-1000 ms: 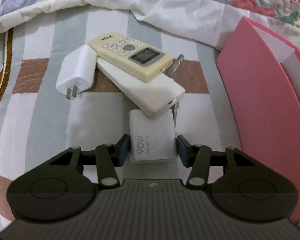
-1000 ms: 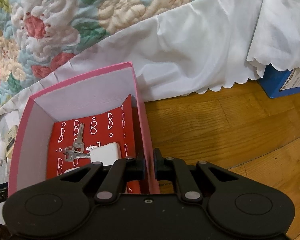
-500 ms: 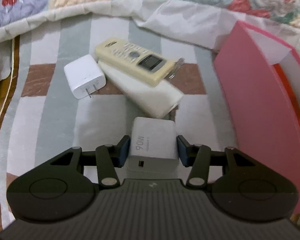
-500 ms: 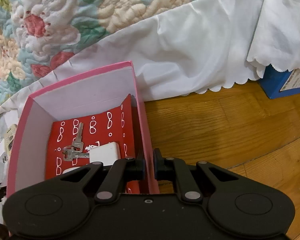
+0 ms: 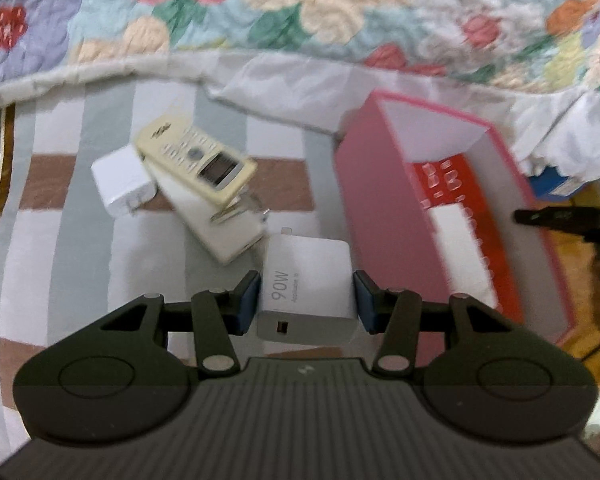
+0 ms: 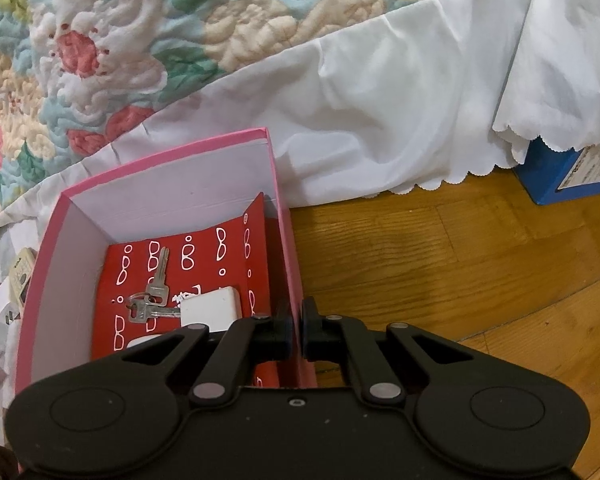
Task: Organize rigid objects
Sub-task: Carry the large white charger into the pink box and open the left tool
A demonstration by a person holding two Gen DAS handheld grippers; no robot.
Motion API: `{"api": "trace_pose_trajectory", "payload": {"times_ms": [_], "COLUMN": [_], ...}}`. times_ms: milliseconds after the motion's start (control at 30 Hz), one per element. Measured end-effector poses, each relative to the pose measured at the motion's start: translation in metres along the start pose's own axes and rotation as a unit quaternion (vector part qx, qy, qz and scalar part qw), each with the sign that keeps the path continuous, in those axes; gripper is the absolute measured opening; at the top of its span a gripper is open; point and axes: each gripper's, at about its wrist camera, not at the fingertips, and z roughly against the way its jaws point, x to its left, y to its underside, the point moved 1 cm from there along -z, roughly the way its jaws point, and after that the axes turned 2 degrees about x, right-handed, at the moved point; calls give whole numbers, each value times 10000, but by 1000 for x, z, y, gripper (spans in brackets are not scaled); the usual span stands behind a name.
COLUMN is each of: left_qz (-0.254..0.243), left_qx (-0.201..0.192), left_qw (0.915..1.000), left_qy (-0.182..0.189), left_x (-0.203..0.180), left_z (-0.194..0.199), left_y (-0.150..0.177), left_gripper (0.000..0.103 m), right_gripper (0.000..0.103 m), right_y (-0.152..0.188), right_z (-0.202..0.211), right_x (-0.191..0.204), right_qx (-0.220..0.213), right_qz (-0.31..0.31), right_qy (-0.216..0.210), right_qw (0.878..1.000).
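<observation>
Lighting: soft, even indoor light in both views; source not visible. No hard shadows, no strong glare.

Left wrist view: motion blur throughout. Remote control [image 5: 196,164] keys smeared, pink box [image 5: 384,216] edges soft, floral quilt [image 5: 300,12] pattern washed and hazy. "90W" print on white charger [image 5: 306,284] still legible. Colours slightly pale.

Right wrist view: sharp. Keys [image 6: 152,300] and wood floor [image 6: 440,256] grain crisp.

Both: heavy fisheye bending at edges, dark vignette in corners.
</observation>
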Motion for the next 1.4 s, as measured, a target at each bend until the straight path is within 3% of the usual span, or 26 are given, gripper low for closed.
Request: {"api": "trace_pose_trajectory", "payload": {"times_ms": [200, 333, 467, 633, 833, 1000, 1100, 1233, 1400], "left_qz": [-284, -621, -1077, -1161, -1159, -2000, -1832, -1928, -1761], "left_qx": [-361, -321, -191, -85, 197, 36, 159, -38, 7], "left_qw": [9967, 9929, 9903, 9884, 9922, 9798, 9829, 9812, 9844], "left_qy": [667, 967, 856, 975, 410, -32, 13, -116, 59], "left_x": [-35, -67, -106, -137, -148, -168, -168, -168, -158], "left_z": [45, 57, 41, 9, -52, -86, -98, -101, -97], "left_y": [-14, -21, -33, -39, -48, -42, -43, -42, -46], "left_gripper": [48, 48, 48, 48, 48, 48, 48, 49, 49], "right_gripper": [6, 6, 6, 7, 8, 8, 8, 8, 8], "right_y": [0, 0, 0, 0, 0, 0, -1, -1, -1], "right_z": [0, 0, 1, 1, 1, 1, 0, 0, 0], "right_x": [0, -1, 0, -2, -3, -4, -4, -4, -4], "right_qx": [-12, -13, -19, -6, -2, -18, -17, -20, -20], "right_qz": [1, -61, -65, -144, -201, -187, -218, -198, -203], "right_qy": [-6, -32, -32, -96, -145, -166, -192, -183, -188], "right_qw": [10000, 10000, 10000, 9999, 9997, 9997, 9996, 9996, 9996]}}
